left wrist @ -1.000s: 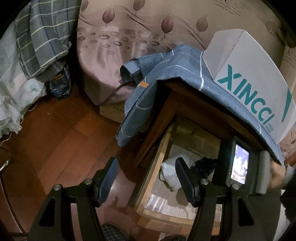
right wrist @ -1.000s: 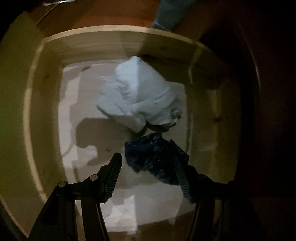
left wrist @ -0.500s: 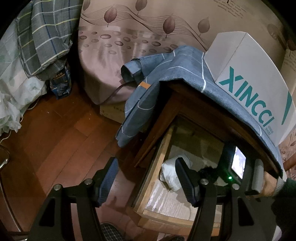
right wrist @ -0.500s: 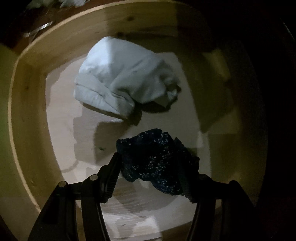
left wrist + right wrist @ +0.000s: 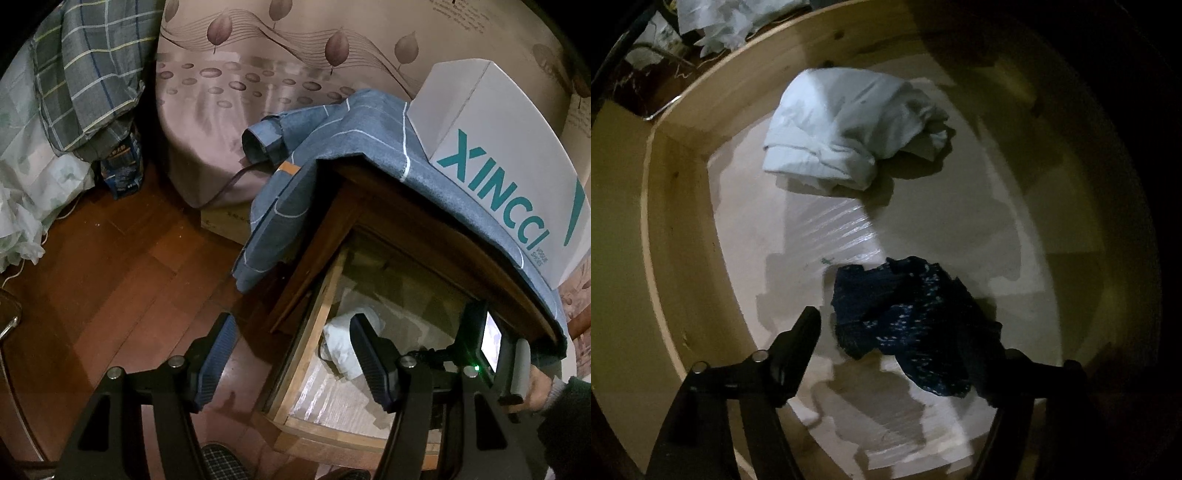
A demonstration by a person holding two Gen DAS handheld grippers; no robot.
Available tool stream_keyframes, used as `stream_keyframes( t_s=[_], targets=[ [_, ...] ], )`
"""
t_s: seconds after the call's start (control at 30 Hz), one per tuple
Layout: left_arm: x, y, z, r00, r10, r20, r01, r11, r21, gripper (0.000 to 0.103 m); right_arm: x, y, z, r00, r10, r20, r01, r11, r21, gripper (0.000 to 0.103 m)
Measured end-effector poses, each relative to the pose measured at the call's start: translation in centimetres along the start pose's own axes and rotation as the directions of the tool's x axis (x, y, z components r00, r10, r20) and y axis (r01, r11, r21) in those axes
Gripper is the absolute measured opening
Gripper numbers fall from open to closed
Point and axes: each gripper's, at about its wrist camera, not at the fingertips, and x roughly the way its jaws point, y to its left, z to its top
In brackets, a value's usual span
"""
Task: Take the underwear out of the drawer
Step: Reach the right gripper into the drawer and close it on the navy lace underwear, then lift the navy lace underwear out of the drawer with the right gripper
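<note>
A dim bedroom with a reddish wood floor (image 5: 110, 266) and a bed. In the left wrist view, a wooden nightstand (image 5: 369, 206) draped with blue cloth (image 5: 332, 147) has its drawer (image 5: 314, 325) pulled open. The left gripper (image 5: 291, 354) hangs spread and empty above the drawer's edge.

In the right wrist view, the right gripper (image 5: 905, 354) points down into the drawer (image 5: 687, 221). Its jaws have just been opening and straddle dark blue speckled underwear (image 5: 908, 321) on the drawer bottom. White underwear (image 5: 849, 125) lies apart, farther in.

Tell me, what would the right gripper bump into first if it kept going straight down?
Most likely the dark blue underwear: it lies in the drawer between the right gripper's spread fingers. How far below is unclear.
</note>
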Motion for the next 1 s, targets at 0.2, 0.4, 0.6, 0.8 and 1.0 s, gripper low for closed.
stream_keyframes(
  t_s=[0.2,0.4,0.6,0.8,1.0],
  targets=[
    [0.1,0.0,-0.1,1.000,0.006,0.000,-0.006,1.000,0.010,0.066,0.3,-0.6,-0.8,0.999,-0.038,0.027,0.037,0.998,0.042,0.069],
    [0.0,0.0,-0.2,1.000,0.010,0.001,-0.010,1.000,0.012,0.066,-0.1,-1.6,-1.5,0.996,-0.082,0.037,0.076,0.988,0.132,0.041],
    [-0.1,-0.1,-0.4,1.000,0.019,0.003,-0.019,1.000,0.023,0.066,-0.9,-1.2,-2.6,0.994,-0.113,0.005,0.109,0.967,0.232,0.030],
    [-0.2,-0.2,-0.4,1.000,0.030,0.002,-0.030,0.999,0.025,0.066,-3.7,1.0,-3.9,0.993,-0.116,0.015,0.107,0.954,0.278,0.029],
    [-0.3,-0.4,-0.4,0.999,0.036,-0.007,-0.036,0.999,0.034,0.066,-7.6,3.1,-6.0,0.988,-0.138,0.064,0.103,0.917,0.386,0.029]
  ],
)
